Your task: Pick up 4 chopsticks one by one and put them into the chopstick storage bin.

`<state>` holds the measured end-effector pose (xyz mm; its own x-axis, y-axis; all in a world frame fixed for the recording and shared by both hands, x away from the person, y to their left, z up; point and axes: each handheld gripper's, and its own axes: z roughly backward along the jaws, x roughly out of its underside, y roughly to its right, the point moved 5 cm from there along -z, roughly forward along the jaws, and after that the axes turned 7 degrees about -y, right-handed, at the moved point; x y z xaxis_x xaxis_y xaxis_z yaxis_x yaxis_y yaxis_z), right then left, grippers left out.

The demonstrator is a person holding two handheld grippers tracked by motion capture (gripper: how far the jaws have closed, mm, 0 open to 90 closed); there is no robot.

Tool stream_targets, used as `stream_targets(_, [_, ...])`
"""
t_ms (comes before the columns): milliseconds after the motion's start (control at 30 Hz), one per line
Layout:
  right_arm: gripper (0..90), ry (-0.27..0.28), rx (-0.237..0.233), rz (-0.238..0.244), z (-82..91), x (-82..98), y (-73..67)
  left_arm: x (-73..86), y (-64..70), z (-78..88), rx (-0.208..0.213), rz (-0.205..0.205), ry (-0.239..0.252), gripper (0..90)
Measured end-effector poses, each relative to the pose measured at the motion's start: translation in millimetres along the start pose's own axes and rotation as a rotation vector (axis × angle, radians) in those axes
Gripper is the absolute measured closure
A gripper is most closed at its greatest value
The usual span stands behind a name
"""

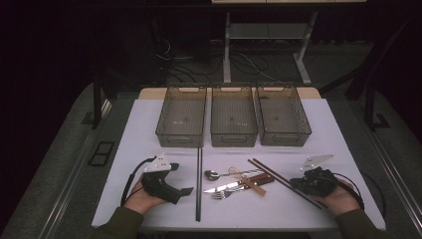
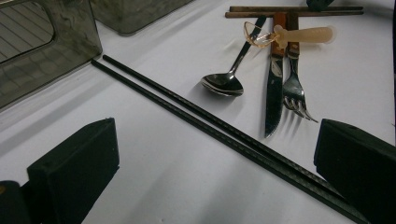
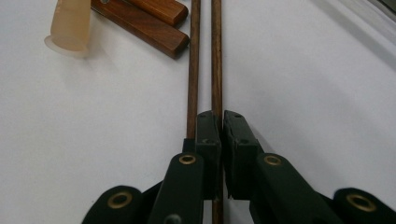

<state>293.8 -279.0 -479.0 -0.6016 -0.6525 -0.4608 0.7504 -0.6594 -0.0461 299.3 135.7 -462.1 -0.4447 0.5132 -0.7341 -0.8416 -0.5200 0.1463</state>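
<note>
Brown wooden chopsticks (image 3: 216, 56), pair: right gripper (image 3: 222, 122) pinches one stick only, its neighbour likely left behind or rolling off; left gripper (image 2: 215, 154) gapes empty.

Two slim brown wooden chopsticks (image 3: 216, 51), matt and grainy, run ahead of the matt black plastic right gripper (image 3: 222, 116); left of them lie glossy reddish wooden handles (image 3: 149, 21).
</note>
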Motion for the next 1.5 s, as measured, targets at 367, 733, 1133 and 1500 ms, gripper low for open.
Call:
stream_targets(367, [85.5,0.038,0.007,-0.011,6.6,-2.1,4.1,-0.1,0.3,-0.6,0.001,0.005,0.002,0.0])
stream_targets(733, [85.6,0.052,-0.027,-0.030,8.8,-2.9,4.9,-0.1,0.1,-0.5,0.001,0.004,0.003,0.0])
stream_targets(1133, [85.8,0.135,-0.048,-0.040,22.1,-7.3,6.7,-0.1,0.2,-0.4,0.003,0.002,0.004,0.0])
stream_targets(1500, [85.7,0.195,-0.057,-0.050,32.8,-15.6,6.8,2.3,4.2,-2.2,0.029,0.006,0.020,0.0])
